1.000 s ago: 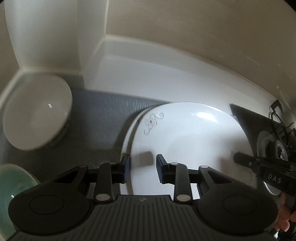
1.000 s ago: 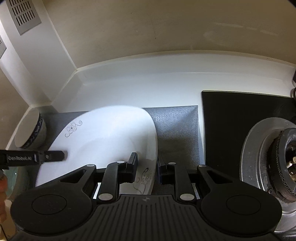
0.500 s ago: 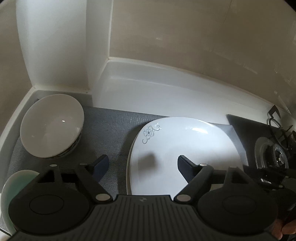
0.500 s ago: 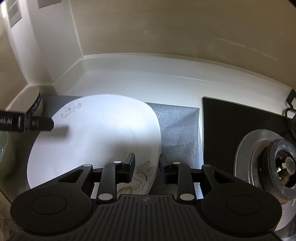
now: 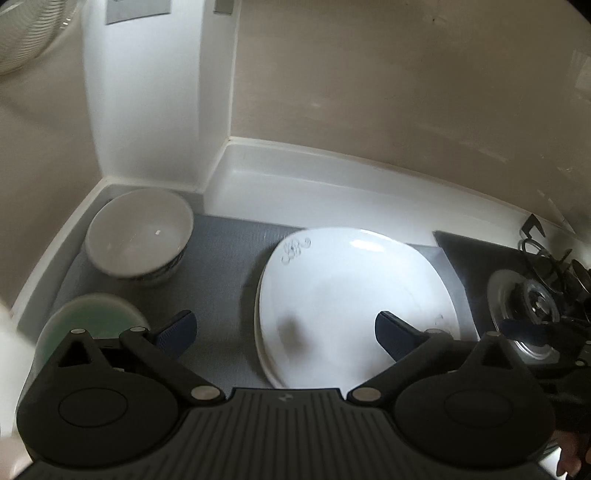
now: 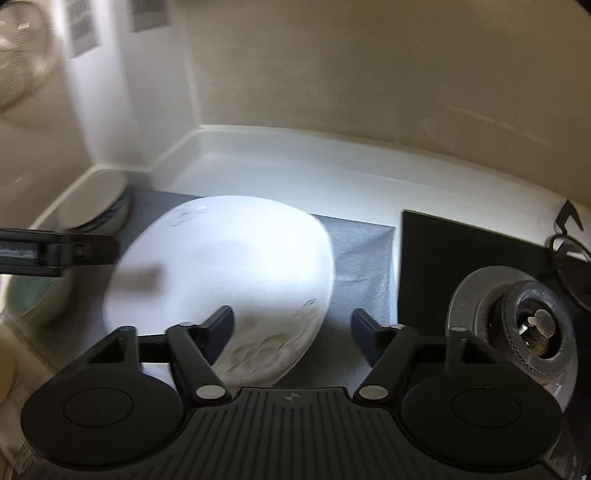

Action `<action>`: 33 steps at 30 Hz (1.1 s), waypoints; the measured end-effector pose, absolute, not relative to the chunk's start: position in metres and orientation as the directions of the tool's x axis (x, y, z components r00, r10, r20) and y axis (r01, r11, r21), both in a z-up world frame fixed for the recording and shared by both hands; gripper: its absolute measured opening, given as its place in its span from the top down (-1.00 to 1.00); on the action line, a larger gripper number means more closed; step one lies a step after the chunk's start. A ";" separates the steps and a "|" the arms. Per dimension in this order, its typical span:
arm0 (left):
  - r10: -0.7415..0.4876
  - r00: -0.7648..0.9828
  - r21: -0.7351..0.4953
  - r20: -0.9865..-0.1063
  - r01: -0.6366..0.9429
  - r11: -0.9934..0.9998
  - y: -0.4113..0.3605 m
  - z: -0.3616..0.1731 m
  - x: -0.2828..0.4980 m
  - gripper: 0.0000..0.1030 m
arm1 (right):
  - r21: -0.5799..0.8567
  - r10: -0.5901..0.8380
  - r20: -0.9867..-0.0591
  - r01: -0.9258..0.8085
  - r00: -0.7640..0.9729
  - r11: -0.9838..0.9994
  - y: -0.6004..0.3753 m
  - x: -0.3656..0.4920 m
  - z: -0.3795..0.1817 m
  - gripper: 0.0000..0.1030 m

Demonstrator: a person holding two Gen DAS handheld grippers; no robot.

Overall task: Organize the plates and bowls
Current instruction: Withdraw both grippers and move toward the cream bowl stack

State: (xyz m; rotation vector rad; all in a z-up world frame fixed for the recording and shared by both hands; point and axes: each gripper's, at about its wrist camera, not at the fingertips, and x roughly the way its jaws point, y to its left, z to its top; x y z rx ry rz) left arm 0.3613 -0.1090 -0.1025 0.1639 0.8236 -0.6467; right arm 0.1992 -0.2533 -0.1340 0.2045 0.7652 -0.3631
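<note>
A white squarish plate point(image 5: 354, 295) point(image 6: 229, 266) with a grey flower motif lies flat on the grey mat point(image 5: 221, 280). A second rim shows under its left edge. My left gripper point(image 5: 284, 328) hovers above the plate's left edge, its jaws opening wide with nothing pressed between them. My right gripper point(image 6: 291, 323) hangs over the plate's right edge, jaws opening, pads clear of it. A white bowl point(image 5: 140, 236) with a blue pattern stands at the back left. A pale green bowl point(image 5: 92, 321) sits in front of it. One of the left gripper's fingers point(image 6: 88, 251) reaches in from the left in the right wrist view.
A gas burner point(image 6: 532, 328) on a black cooktop point(image 6: 461, 251) borders the mat on the right. White counter point(image 6: 295, 173) runs behind the mat to beige walls, with a white column point(image 5: 147, 92) in the back left corner. A wire basket point(image 5: 29, 33) hangs at upper left.
Both grippers were closed down on the plate's opposite edges; they have opened wide, let go and drawn back and up. The plate now lies still on the mat.
</note>
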 end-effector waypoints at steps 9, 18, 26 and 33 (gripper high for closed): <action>-0.378 0.496 -0.072 -0.782 0.530 0.845 -0.076 -0.103 0.317 -0.99 | 0.092 -0.164 -0.695 0.312 0.700 0.945 -0.203 0.161 -0.114 -0.56; -0.355 0.526 -0.028 -0.773 0.531 0.847 -0.057 -0.095 0.276 -0.99 | 0.067 -0.150 -0.655 0.255 0.741 0.965 -0.173 0.144 -0.096 -0.59; -0.340 0.577 -0.001 -0.743 0.506 0.862 -0.049 -0.086 0.264 -0.99 | 0.064 -0.137 -0.645 0.231 0.752 0.971 -0.164 0.132 -0.091 -0.59; -0.334 0.599 -0.001 -0.728 0.487 0.874 -0.040 -0.080 0.255 -0.99 | 0.057 -0.129 -0.639 0.214 0.759 0.975 -0.159 0.127 -0.089 -0.59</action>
